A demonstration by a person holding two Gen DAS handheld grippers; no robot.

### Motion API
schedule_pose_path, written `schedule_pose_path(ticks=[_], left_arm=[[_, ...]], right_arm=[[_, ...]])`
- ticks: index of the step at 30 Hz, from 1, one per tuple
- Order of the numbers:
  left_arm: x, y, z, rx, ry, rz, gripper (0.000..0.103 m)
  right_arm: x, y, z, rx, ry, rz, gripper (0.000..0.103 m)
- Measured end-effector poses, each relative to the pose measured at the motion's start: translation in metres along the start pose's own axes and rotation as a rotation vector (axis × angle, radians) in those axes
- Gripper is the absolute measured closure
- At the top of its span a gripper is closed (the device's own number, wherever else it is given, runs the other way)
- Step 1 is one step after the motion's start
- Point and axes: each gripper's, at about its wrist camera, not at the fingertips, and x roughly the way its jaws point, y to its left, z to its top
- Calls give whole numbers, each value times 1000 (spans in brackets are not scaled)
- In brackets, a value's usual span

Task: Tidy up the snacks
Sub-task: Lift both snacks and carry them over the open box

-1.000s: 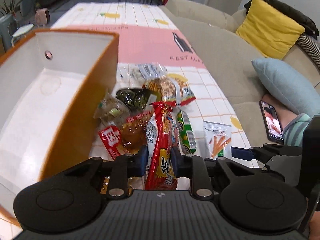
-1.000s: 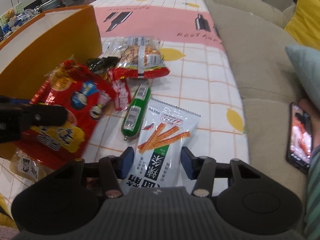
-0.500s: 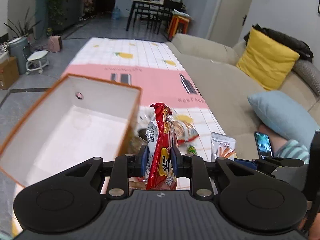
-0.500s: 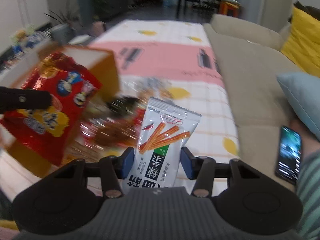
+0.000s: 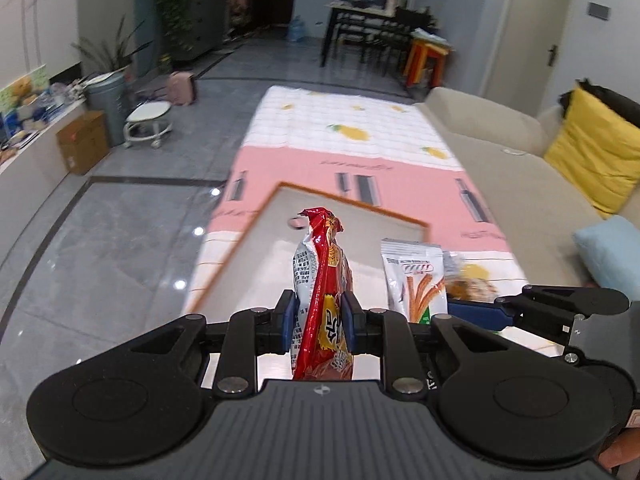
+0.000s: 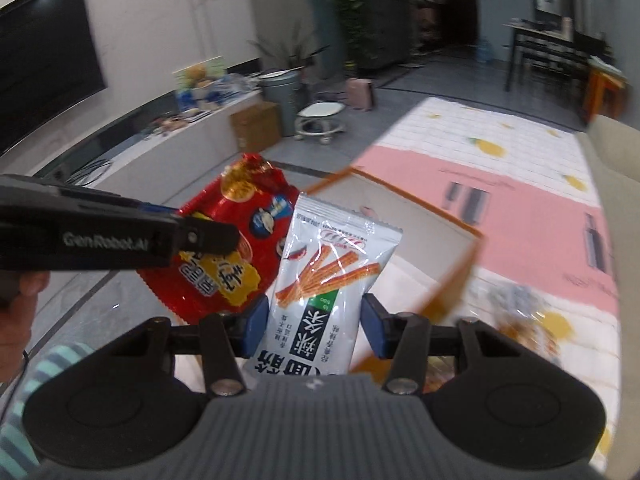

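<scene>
left fingers (image 5: 318, 322) clamp red snack bag (image 5: 322, 304) edge-on; right fingers (image 6: 316, 320) grip white spicy-stick packet (image 6: 326, 276), both above orange-rimmed box (image 5: 360, 236).

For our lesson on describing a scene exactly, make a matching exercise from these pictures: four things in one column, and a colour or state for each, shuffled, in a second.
Things
1. red snack bag
2. white snack packet
3. box
4. cushion

Descriptions
A. yellow, on the sofa
B. orange rim, white inside, open top
C. gripped edge-on in the left tongs
D. printed with orange sticks, in the right tongs

Pairs: 1-C, 2-D, 3-B, 4-A
</scene>
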Motion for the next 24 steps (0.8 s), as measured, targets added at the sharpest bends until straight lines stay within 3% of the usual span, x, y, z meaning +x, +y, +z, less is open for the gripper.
schedule_pose_path(ticks=[8, 17, 24], left_arm=[[44, 40, 0, 15, 137, 70, 77], [84, 51, -19, 81, 300, 116, 77], [102, 52, -24, 87, 373, 141, 77]], right_arm=[[81, 28, 25, -65, 151, 31, 55], [146, 47, 15, -224, 335, 16, 55], [179, 40, 5, -244, 425, 10, 54]])
